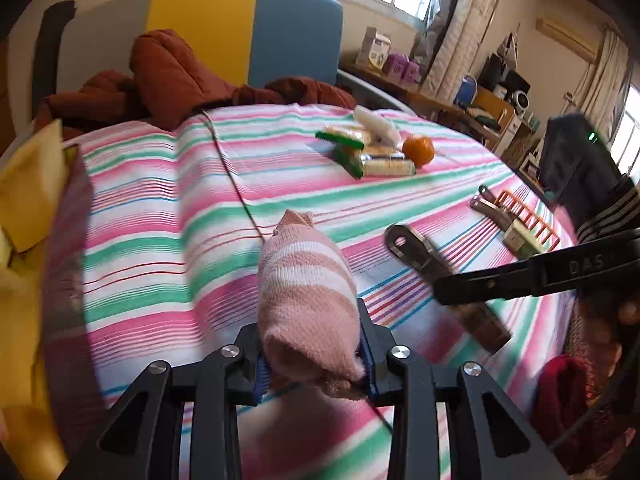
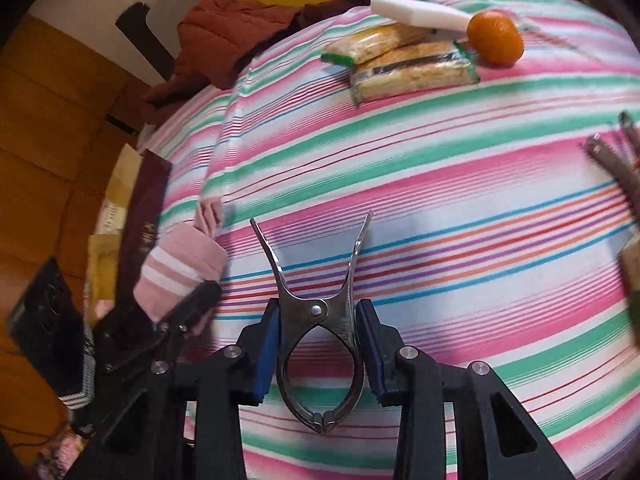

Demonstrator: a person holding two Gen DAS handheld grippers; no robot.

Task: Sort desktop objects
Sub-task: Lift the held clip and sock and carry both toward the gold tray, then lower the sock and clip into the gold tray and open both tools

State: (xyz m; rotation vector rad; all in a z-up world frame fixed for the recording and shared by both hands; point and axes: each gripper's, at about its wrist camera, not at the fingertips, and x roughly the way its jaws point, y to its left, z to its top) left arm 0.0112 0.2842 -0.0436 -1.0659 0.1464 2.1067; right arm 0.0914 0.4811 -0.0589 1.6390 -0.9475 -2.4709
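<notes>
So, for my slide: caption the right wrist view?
Right tongs grip a metal clip above the striped cloth.

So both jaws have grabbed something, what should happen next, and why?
Probably lift both clear: the left gripper is shut on the pink striped sock and the right gripper on the shiny metal clip, both low over the striped cloth.

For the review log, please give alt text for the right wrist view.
The right gripper clamps a steel spring clip above a striped cloth. Left of it, the left gripper holds a pink sock; cracker packs and an orange lie beyond.
</notes>
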